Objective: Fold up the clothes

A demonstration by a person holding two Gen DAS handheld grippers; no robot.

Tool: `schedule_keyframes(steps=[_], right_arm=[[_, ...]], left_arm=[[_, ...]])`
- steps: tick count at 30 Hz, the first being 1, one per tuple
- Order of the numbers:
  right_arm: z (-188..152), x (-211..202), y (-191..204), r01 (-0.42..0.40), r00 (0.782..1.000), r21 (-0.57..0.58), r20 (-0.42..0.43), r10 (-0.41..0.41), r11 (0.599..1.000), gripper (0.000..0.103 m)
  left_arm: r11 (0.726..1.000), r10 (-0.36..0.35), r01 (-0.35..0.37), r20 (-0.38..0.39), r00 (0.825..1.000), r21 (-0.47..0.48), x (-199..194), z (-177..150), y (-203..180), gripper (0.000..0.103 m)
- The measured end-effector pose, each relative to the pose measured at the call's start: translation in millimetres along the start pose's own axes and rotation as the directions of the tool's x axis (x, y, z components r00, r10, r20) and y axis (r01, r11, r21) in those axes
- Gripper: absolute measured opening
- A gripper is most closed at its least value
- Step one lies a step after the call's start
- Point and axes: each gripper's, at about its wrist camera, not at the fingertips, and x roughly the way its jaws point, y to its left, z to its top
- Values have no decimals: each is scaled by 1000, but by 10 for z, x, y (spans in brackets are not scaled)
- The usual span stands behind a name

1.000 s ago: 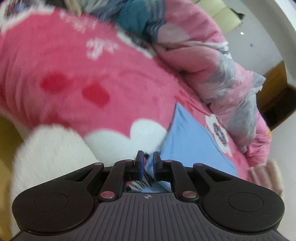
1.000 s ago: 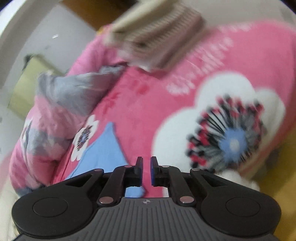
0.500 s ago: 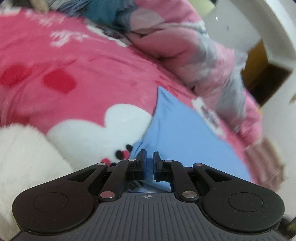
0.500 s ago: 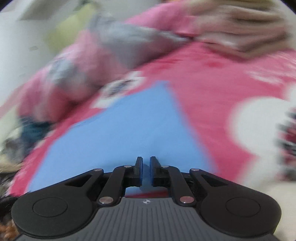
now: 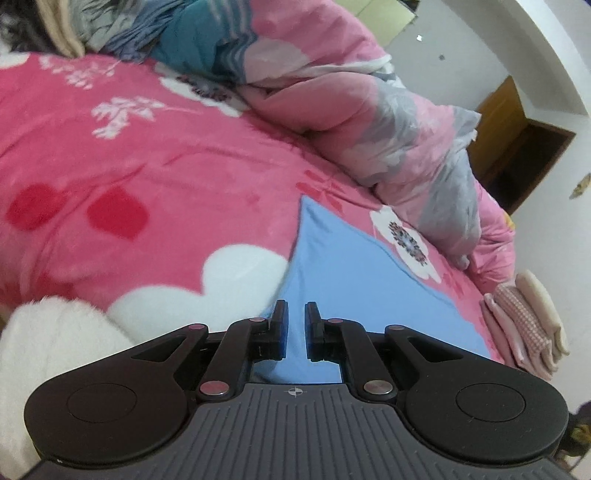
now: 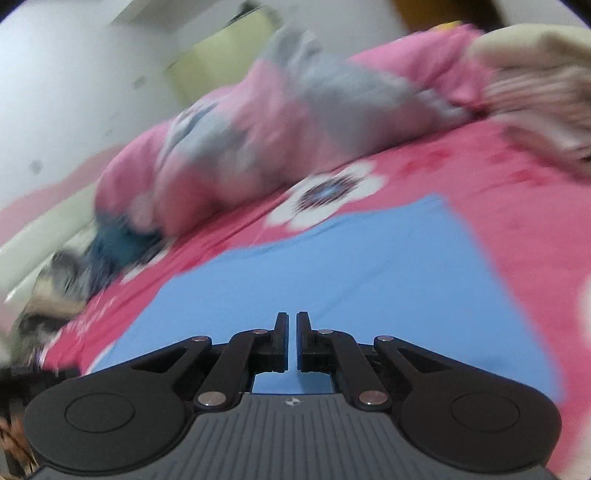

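Note:
A plain light-blue garment (image 5: 351,280) lies spread flat on a pink flowered blanket (image 5: 147,155). In the left wrist view my left gripper (image 5: 294,308) sits at the garment's near left edge. Its jaws stand almost together, and the blue cloth rises up between them, so it looks pinched. In the blurred right wrist view my right gripper (image 6: 291,317) hovers low over the middle of the near side of the same garment (image 6: 332,266). Its jaws are a thin slit apart and just starting to open. I see nothing caught between them.
A rumpled pink and grey quilt (image 5: 388,122) runs along the far side of the bed. A folded stack of pink and cream clothes (image 5: 524,321) sits at the bed's right edge. Unfolded clothes (image 5: 147,26) are heaped at the far left. White fluffy fabric (image 5: 55,339) lies near left.
The right gripper swept from the flowered blanket onto the blue garment and rolled; its slit narrowed. The left gripper rolled a little and stayed at the garment's edge.

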Motion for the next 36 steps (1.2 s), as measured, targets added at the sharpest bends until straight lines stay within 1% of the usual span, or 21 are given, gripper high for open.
schedule_keyframes(steps=[3, 4, 6, 8, 10, 12, 14, 16, 17, 18, 19, 21, 23, 24, 25, 26, 28, 30, 32, 34, 36], right_arm=[[-105, -6, -402, 27, 1000, 151, 4, -28, 988, 0], [-134, -53, -563, 39, 999, 213, 13, -43, 976, 0], [-171, -341, -887, 86, 990, 354, 73, -119, 931, 0], [-172, -663, -1121, 180, 960, 438, 118, -255, 881, 0], [-141, -894, -1230, 237, 929, 493, 137, -344, 837, 5], [-86, -942, -1161, 204, 931, 485, 173, -321, 850, 5], [10, -771, -935, 127, 958, 411, 184, -219, 903, 7], [56, -508, -696, 26, 984, 332, 155, -82, 943, 14], [48, -361, -621, -21, 991, 305, 129, -19, 952, 14], [34, -237, -579, -40, 995, 288, 103, 10, 957, 14], [17, -136, -582, -24, 997, 273, 78, 3, 962, 14], [-1, -114, -772, 52, 994, 311, 71, -78, 949, 13], [-40, -272, -1198, 72, 984, 472, 109, -139, 878, 3], [-36, -401, -1342, 106, 972, 531, 125, -201, 841, 2], [-25, -541, -1465, 145, 953, 582, 136, -272, 800, 5], [14, -628, -1461, 162, 943, 582, 148, -299, 797, 6], [105, -773, -1384, 183, 928, 557, 174, -330, 810, 7], [226, -642, -1217, 121, 953, 515, 178, -244, 849, 8], [357, -305, -1018, 26, 986, 454, 133, -97, 891, 10], [397, 103, -930, -59, 998, 451, 45, 43, 891, 12], [362, 374, -1023, -29, 997, 510, -43, 59, 859, 12]], left_arm=[[999, -26, 27, -12, 1000, 36, 129, 43, -120, 8], [998, -36, 37, -19, 999, 48, 191, 60, -168, 8], [996, -53, 55, -31, 998, 70, 298, 90, -240, 8], [993, -72, 75, -39, 997, 91, 398, 111, -295, 8], [991, -83, 88, -51, 995, 104, 490, 128, -330, 8], [989, -87, 94, -63, 994, 114, 568, 149, -355, 8], [988, -88, 96, -68, 994, 122, 626, 161, -384, 8], [987, -78, 87, -71, 994, 134, 684, 164, -412, 9], [987, -73, 83, -72, 995, 140, 713, 166, -426, 9], [987, -66, 76, -74, 995, 145, 745, 165, -434, 9], [988, -51, 62, -79, 996, 142, 786, 156, -415, 9], [992, -22, 34, -96, 995, 120, 855, 149, -343, 9], [996, -20, 30, -110, 994, 86, 884, 149, -254, 9], [997, -30, 38, -111, 993, 71, 879, 156, -219, 9], [997, -38, 45, -110, 993, 59, 873, 164, -190, 9], [997, -37, 43, -108, 993, 58, 863, 172, -184, 9], [997, -32, 38, -97, 995, 60, 832, 195, -187, 9], [997, -31, 37, -87, 996, 73, 811, 225, -222, 9], [995, -36, 43, -90, 995, 86, 830, 258, -266, 9], [994, -29, 39, -103, 994, 100, 901, 290, -324, 9], [987, 45, -27, -113, 993, 158, 992, 322, -374, 10]])
